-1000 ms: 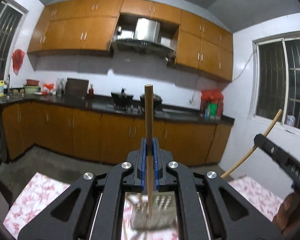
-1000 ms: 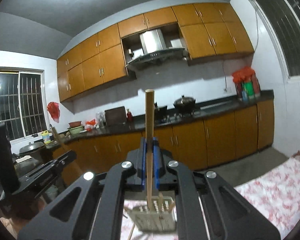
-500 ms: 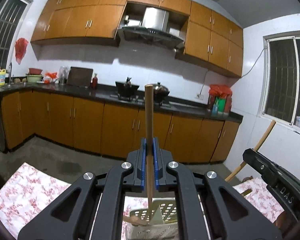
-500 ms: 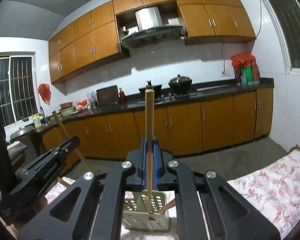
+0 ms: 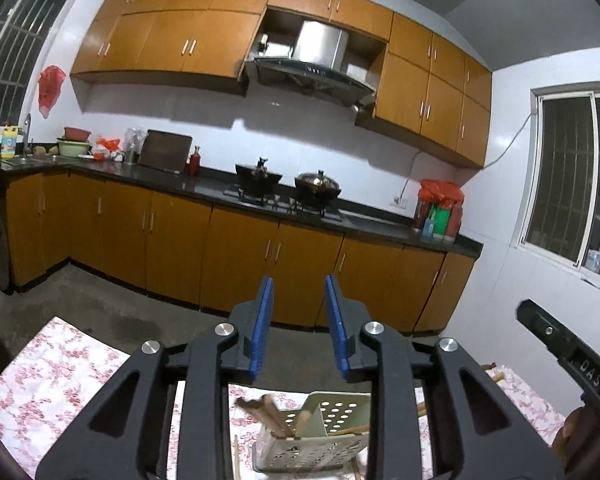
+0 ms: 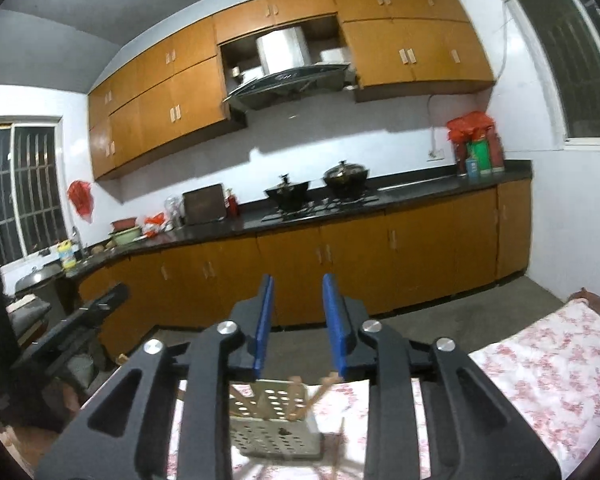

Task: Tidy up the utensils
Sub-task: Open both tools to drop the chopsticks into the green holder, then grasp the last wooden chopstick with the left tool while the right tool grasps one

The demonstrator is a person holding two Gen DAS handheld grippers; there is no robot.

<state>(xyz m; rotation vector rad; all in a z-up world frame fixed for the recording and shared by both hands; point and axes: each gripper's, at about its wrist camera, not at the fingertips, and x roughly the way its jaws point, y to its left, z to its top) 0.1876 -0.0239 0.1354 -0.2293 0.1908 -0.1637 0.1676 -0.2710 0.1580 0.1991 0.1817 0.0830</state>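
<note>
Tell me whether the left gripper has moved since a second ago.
Yes. The left gripper has sunk: the stove hood sits lower in its view than before. Its jaws have just been opening, nothing between them.

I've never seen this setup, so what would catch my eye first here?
The left gripper and right gripper, blue-padded and black, stand open and empty in the foreground. Below them a pale perforated plastic utensil holder with wooden sticks sits on a pink floral tablecloth.
</note>
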